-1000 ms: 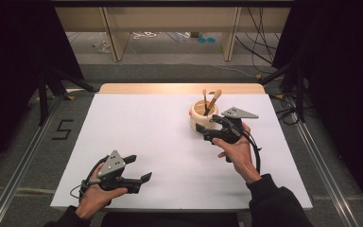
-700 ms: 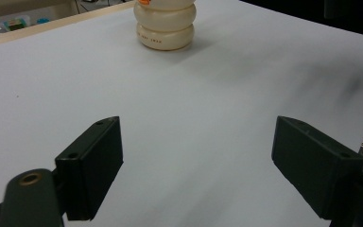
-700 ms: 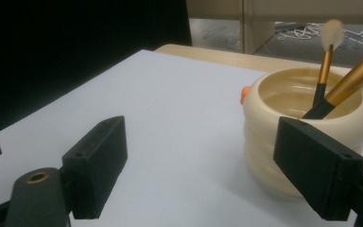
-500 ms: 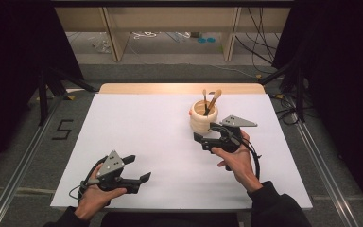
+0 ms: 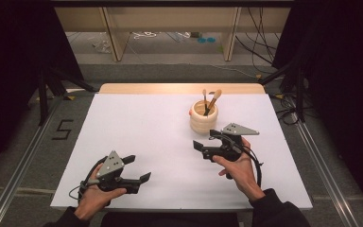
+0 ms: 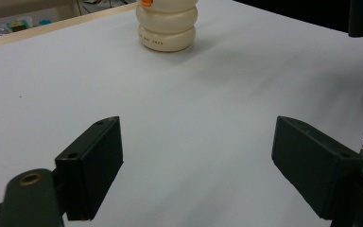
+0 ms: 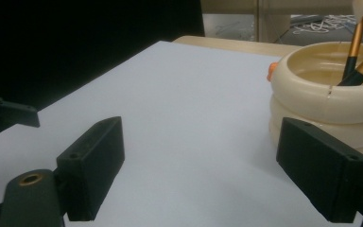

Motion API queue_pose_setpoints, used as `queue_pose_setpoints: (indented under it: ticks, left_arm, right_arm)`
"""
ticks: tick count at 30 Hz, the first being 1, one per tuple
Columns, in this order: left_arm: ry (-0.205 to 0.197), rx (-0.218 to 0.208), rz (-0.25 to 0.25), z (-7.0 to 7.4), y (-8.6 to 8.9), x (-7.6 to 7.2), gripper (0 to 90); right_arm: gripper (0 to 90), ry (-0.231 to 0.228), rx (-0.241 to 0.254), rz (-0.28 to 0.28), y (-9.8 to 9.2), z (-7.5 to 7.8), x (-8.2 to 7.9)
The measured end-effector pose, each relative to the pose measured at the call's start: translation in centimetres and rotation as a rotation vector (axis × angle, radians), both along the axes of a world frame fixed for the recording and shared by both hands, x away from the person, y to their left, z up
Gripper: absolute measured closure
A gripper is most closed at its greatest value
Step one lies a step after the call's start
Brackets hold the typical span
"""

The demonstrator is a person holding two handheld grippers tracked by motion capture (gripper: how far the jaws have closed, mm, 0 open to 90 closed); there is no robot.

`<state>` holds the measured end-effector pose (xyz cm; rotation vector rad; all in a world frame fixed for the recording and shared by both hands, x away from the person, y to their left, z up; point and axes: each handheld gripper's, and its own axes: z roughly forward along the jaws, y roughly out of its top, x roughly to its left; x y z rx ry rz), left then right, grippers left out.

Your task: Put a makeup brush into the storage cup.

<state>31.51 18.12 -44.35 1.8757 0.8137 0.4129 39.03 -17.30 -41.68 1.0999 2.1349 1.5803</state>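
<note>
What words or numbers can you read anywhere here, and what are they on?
"5": a big dark number on the grey floor left of the white table.
A small line of dark print runs along the lower ring of the cream ribbed brush holder in the left gripper view, too small and blurred to read.
Nothing readable on either hand-held gripper or on the brushes.
</note>
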Motion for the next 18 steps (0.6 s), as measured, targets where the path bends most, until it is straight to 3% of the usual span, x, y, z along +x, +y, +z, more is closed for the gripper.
queue_pose_setpoints:
  ticks: [3,5,6,14,18]
  left_arm:
    - [0.0,0.003,-0.003,0.0,0.0,0.0,16.9]
    - [0.001,0.001,-0.003,0.0,0.0,0.0,16.9]
    - [0.0,0.004,-0.002,0.0,0.0,0.0,16.9]
    - [0.001,0.002,0.001,0.0,0.0,0.0,17.0]
    - [0.001,0.001,0.002,0.0,0.0,0.0,16.9]
  right_arm:
    - [16.7,-0.001,-0.026,0.01,0.1,-0.3,-0.7]
    - [16.7,-0.012,-0.014,0.021,0.1,-0.4,-0.7]
    - [16.7,0.009,0.0,0.027,0.3,-0.5,-1.1]
    - [16.4,0.021,-0.019,0.037,0.1,-0.8,-2.2]
    - [16.1,0.019,-0.004,0.045,0.0,-1.1,-2.6]
